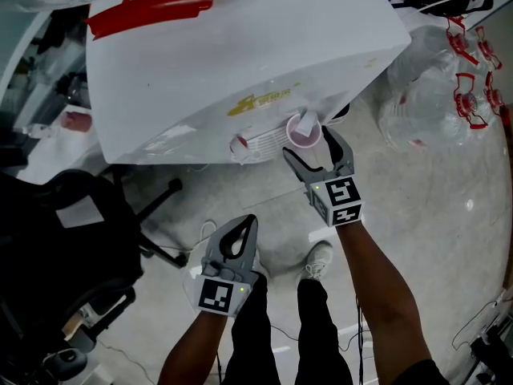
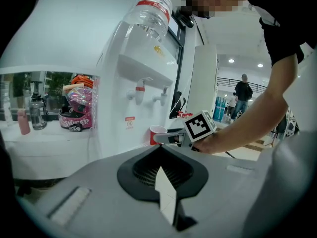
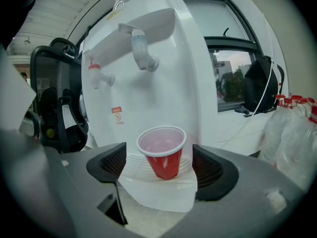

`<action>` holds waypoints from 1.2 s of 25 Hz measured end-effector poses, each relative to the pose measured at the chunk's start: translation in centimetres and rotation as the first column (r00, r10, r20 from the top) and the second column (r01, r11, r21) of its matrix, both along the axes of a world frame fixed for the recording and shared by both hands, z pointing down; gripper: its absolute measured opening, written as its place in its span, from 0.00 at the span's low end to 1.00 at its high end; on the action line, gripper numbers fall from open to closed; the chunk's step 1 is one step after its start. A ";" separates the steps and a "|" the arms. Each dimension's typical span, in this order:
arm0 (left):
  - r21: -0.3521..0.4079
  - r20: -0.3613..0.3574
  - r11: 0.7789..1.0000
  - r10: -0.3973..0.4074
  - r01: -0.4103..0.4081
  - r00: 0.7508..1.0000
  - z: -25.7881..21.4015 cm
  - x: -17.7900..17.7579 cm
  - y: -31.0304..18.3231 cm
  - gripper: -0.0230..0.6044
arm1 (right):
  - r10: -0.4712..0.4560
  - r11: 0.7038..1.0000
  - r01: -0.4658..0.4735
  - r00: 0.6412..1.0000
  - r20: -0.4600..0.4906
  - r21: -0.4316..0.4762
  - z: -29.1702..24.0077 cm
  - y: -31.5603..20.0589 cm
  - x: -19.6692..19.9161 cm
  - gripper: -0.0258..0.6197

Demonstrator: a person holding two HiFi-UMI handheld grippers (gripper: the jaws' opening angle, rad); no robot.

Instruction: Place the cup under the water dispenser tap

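R tongs (image 3: 159,170) are wide open, with pads on both sides of the red cup (image 3: 162,152) but not touching it. Cup stands upright on the drip tray (image 3: 163,195) of the water dispenser (image 3: 163,73), approx. below the white tap (image 3: 143,51). L tongs (image 2: 159,150) are closed and empty, well apart from the cup.

1. The left gripper (image 1: 247,223) is held low and near the body. It points forward and slightly down, and its jaws are closed together with nothing between them.
2. The right gripper (image 1: 307,144) reaches farther forward, tilted slightly down. Its jaws are spread wide and the pads press on nothing.
3. The bare right forearm (image 1: 377,283) is stretched out, and the left forearm (image 1: 191,351) stays drawn back.
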State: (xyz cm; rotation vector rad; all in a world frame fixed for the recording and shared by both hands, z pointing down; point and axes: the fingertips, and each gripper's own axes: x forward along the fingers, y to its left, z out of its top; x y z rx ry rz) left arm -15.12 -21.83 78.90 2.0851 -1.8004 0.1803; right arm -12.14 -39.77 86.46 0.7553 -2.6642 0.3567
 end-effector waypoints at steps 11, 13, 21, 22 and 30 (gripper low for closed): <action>0.019 0.009 0.998 0.054 -0.055 0.998 -9.0 1.7 0.8 0.06 | -0.034 0.996 0.028 0.997 0.063 0.090 -14.1 8.1 6.6 0.54; 0.029 0.013 0.998 0.053 -0.053 0.999 -13.2 2.6 1.3 0.06 | -0.017 0.991 0.001 0.993 0.114 0.133 -19.8 9.4 8.1 0.49; 0.103 -0.003 0.995 0.011 -0.011 1.000 -23.6 2.4 0.0 0.06 | 0.035 0.948 -0.098 0.977 0.209 0.303 -36.2 10.0 8.2 0.21; 0.108 0.000 0.994 0.017 -0.017 1.000 -24.5 2.3 0.1 0.06 | 0.032 0.945 -0.100 0.976 0.214 0.313 -37.4 10.5 8.1 0.17; 0.109 0.034 0.994 0.022 -0.026 0.999 -29.2 1.1 1.9 0.06 | 0.037 0.962 -0.083 0.983 0.177 0.261 -40.5 13.8 9.3 0.04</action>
